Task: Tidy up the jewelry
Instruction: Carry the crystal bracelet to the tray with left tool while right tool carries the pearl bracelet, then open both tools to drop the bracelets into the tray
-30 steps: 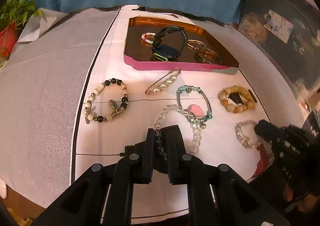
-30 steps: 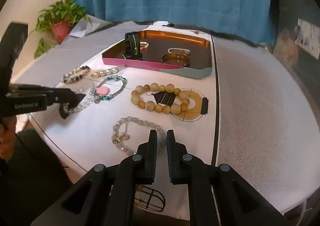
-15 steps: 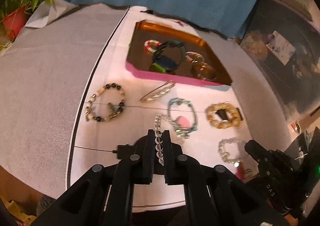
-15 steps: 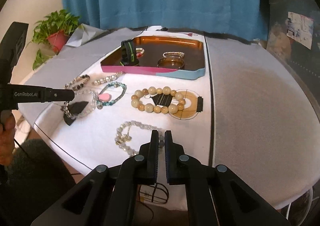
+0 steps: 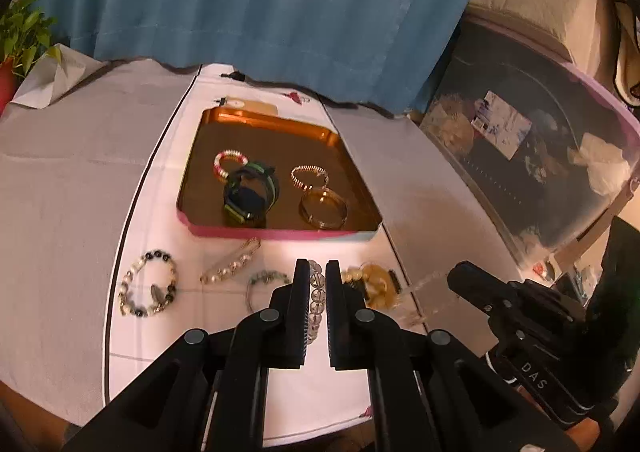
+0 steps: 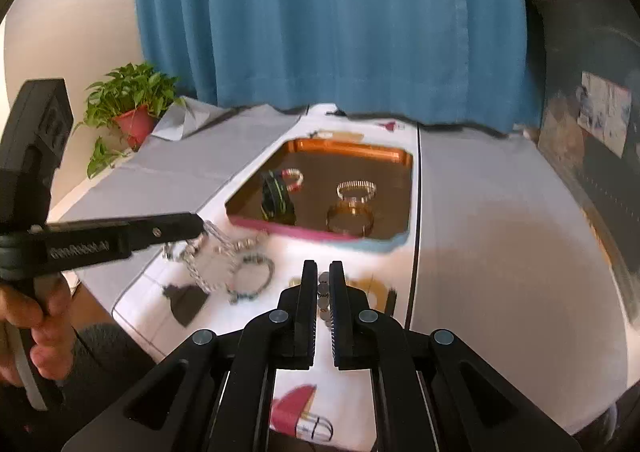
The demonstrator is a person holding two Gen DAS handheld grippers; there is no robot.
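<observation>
Just short of the tray (image 5: 276, 233), both grippers have beads pinched — left gripper (image 5: 317, 294) clamps the clear bracelet (image 5: 316, 300), right gripper (image 6: 324, 294) nips a pale strand (image 6: 323, 292). I'd carry them over the rim, lower, then let go — dangling loops snag.

At twelve o'clock I see a blue curtain (image 6: 332, 24) that hangs behind the table (image 6: 500, 236), which is covered with grey and white cloth. At ten o'clock a green plant in a red pot (image 6: 134, 108) stands by a pale wall (image 6: 80, 20). At two o'clock there is a clear storage box (image 5: 532, 140) with a pink rim.
</observation>
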